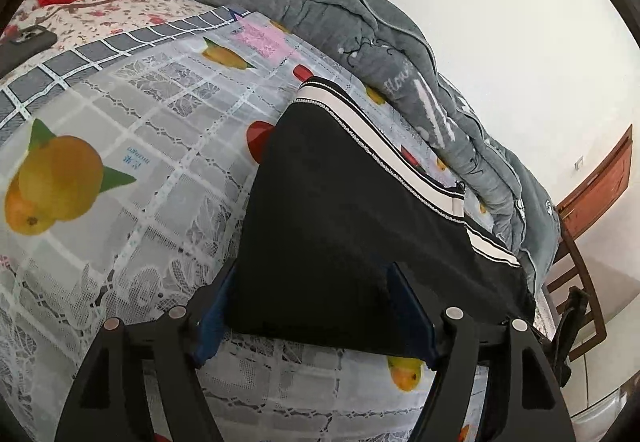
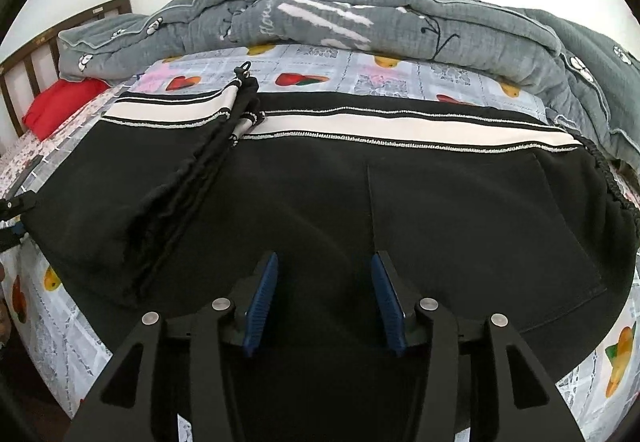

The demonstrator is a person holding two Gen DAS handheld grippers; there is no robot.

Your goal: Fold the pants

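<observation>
Black pants [image 2: 320, 194] with a white side stripe [image 2: 400, 130] lie flat across the bed, one leg end folded over at the left with a drawstring [image 2: 244, 70]. My right gripper [image 2: 324, 274] is open, its blue pads over the near edge of the pants, nothing between them. In the left wrist view the pants [image 1: 340, 210] fill the gap between my left gripper's [image 1: 312, 282] wide-spread blue fingers [image 1: 408, 306]; the left finger is partly hidden behind the cloth. The cloth edge sits between the jaws, not pinched.
A fruit-print lace-pattern bedspread [image 1: 120, 162] covers the bed. A grey quilt [image 2: 360, 10] is heaped along the far side against the wall. A red pillow [image 2: 60, 102] and wooden headboard [image 2: 32, 58] are at the left. A phone [image 1: 28, 38] lies on the bed.
</observation>
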